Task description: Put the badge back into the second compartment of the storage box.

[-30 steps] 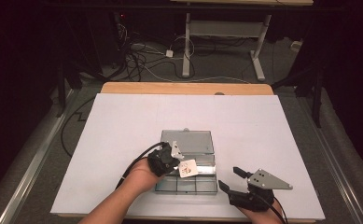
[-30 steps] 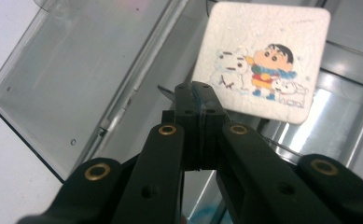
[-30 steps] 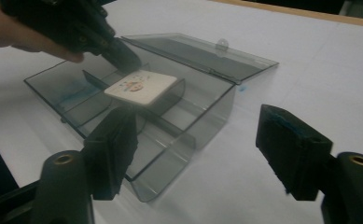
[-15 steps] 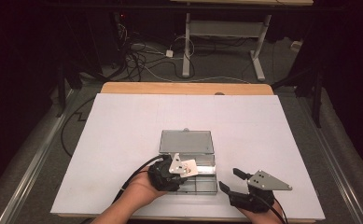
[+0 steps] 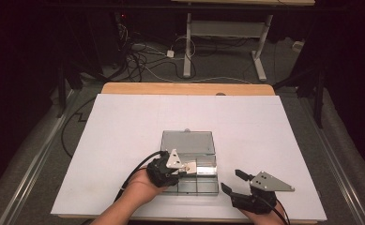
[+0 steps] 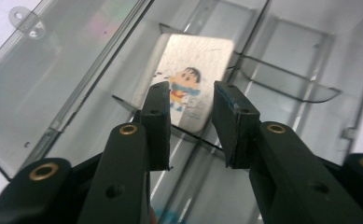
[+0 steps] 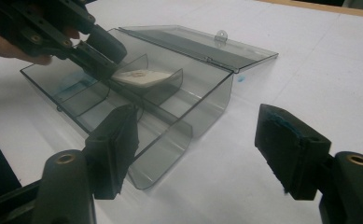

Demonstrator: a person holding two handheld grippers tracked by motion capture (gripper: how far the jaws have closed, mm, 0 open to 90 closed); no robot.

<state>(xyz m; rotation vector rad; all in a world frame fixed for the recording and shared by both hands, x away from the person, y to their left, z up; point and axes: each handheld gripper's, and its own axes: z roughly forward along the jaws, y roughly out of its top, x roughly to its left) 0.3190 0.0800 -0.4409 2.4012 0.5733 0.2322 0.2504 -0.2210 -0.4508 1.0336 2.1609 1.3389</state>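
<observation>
Left gripper view has the left tongs (image 6: 191, 123) over the clear compartment box (image 5: 189, 161), jaws just closing a little yet parted and empty, the cartoon card (image 6: 193, 84) lying loose in a compartment beyond their tips. Right tongs (image 5: 229, 180) hover released at the near right of the white worktop (image 5: 124, 122), just beside the box.

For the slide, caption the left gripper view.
Left tool open above a cartoon card lying in a compartment of the clear plastic box.
</observation>
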